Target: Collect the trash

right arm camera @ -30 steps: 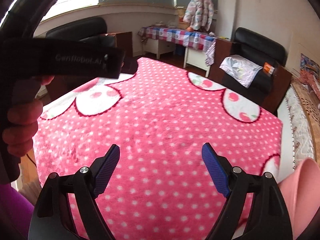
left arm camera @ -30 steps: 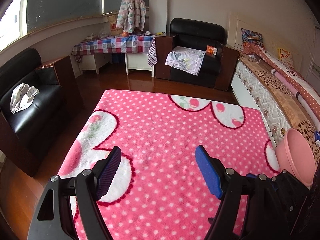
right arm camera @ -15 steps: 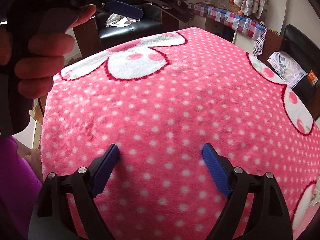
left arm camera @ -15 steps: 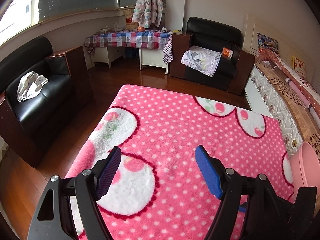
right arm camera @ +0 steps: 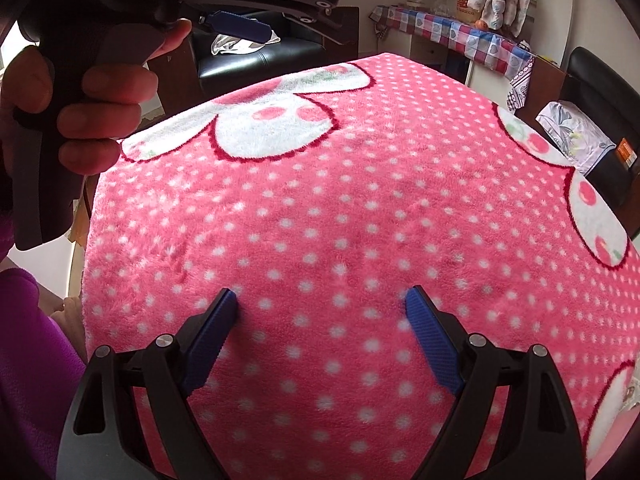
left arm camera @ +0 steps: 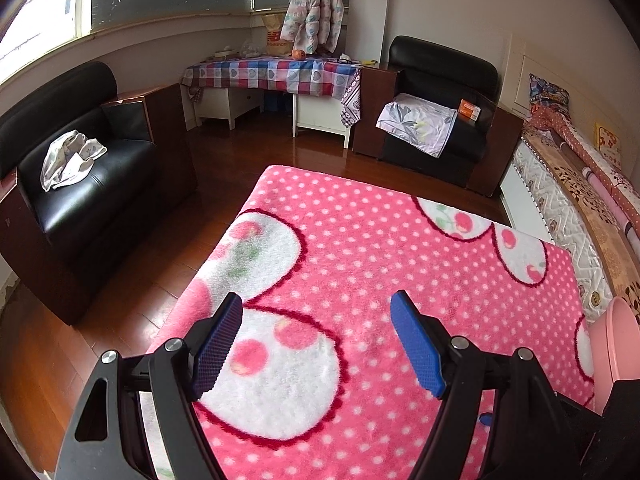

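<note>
A: Item: writing?
B: "…obot.AI" on the left hand-held gripper (right arm camera: 240, 30), 11 o'clock in the right view; a hand (right arm camera: 92, 92) grips its handle.

A: Containers?
B: Pink bin (left arm camera: 614, 356), 4 o'clock in the left view, contents hidden.

A: Jaws?
B: Left (left arm camera: 316, 344): apart, empty, above the blanket (left arm camera: 400, 264). Right hand-held gripper (right arm camera: 322, 336): apart, tips at the blanket.

A: Trash?
B: Cannot tell.

Soft daylight pouring in from the window (left arm camera: 36, 12) upper left, overexposed there, glare streaking the wooden floor (left arm camera: 316, 152), strong fisheye bending and dark vignette at corners, centre sharp, shadows faint
</note>
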A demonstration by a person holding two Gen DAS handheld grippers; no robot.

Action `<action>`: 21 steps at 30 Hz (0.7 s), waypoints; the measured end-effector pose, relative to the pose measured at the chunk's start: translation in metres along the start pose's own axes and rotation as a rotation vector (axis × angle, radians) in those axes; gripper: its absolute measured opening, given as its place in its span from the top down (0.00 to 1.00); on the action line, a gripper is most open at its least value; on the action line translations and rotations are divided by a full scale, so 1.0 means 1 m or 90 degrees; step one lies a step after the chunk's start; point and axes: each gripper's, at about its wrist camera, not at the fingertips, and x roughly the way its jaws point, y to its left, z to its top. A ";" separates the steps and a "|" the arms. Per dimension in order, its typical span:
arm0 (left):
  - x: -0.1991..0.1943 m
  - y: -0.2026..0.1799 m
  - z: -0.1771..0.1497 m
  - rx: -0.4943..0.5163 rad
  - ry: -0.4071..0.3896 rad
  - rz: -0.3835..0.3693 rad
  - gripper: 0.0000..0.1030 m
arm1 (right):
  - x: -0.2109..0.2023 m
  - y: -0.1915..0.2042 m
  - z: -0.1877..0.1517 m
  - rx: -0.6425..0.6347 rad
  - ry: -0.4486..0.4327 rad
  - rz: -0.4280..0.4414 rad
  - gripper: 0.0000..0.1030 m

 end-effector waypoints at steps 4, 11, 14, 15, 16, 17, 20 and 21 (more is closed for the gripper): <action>-0.004 0.003 0.000 -0.005 -0.010 0.011 0.27 | 0.000 0.000 0.000 0.000 0.000 0.000 0.16; -0.006 0.005 0.000 -0.006 -0.016 0.018 0.27 | 0.000 0.000 0.000 0.000 0.000 0.000 0.16; -0.007 0.006 0.000 -0.006 -0.017 0.018 0.27 | 0.000 0.000 0.000 0.000 0.000 0.000 0.16; -0.007 0.007 0.000 -0.007 -0.018 0.018 0.27 | 0.000 0.000 0.000 0.000 0.000 0.000 0.16; -0.008 0.008 0.000 -0.008 -0.018 0.018 0.27 | 0.000 0.000 0.000 0.000 0.000 0.000 0.16; -0.008 0.010 0.000 -0.009 -0.018 0.018 0.27 | 0.000 0.000 0.000 0.000 0.000 0.000 0.16; -0.007 0.012 0.000 -0.010 -0.016 0.019 0.27 | 0.000 0.000 0.000 0.000 0.000 0.000 0.16; -0.006 0.013 0.000 -0.011 -0.014 0.018 0.27 | 0.000 0.001 0.000 0.000 0.000 0.000 0.16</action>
